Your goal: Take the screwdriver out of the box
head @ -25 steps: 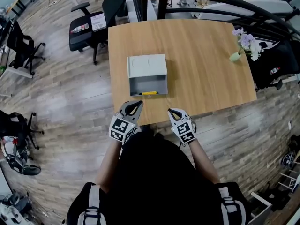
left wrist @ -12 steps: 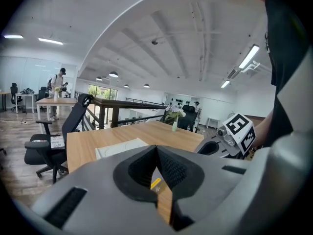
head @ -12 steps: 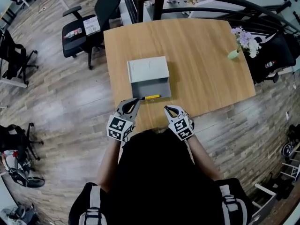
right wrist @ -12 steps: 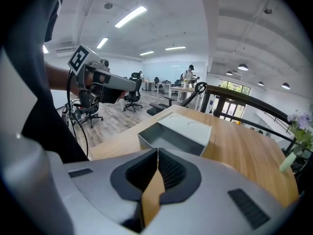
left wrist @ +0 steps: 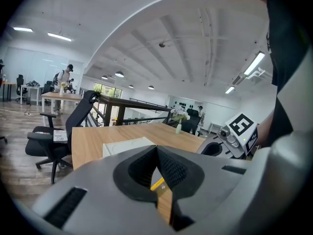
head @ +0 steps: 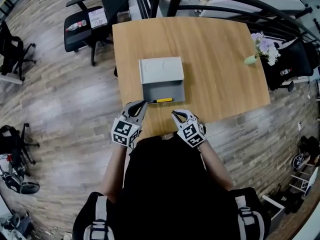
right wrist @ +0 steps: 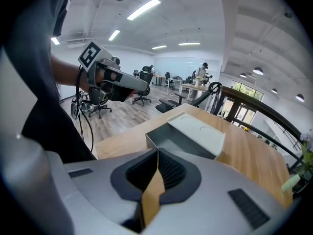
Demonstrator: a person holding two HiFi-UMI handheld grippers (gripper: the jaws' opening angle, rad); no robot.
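Screwdriver (head: 162,100), with its yellow handle, lies along the near edge of the open grey box (head: 165,89), close to the front wall. The head view does not show whether it rests on the box floor or on the rim itself. The box stands on the tabletop (head: 215,59) with its lid (head: 161,70) folded back, away from the person. The left claw (head: 142,104) has its jaws together with nothing between them, and its tip is just beside the dark end of the screwdriver. The right claw (head: 174,113) is also closed and empty, near the front of the box on the handle side.

The step in hand seems to be the reach for the tool. To do it well, one claw should first open, because closed jaws can only push the screwdriver. It is better to come from above and take the yellow handle across its width, not the thin shaft, which may slip or roll. The front wall probably leaves little room, so the lift should go straight up before any pull toward the person. The other claw could press on the box to keep it from sliding.
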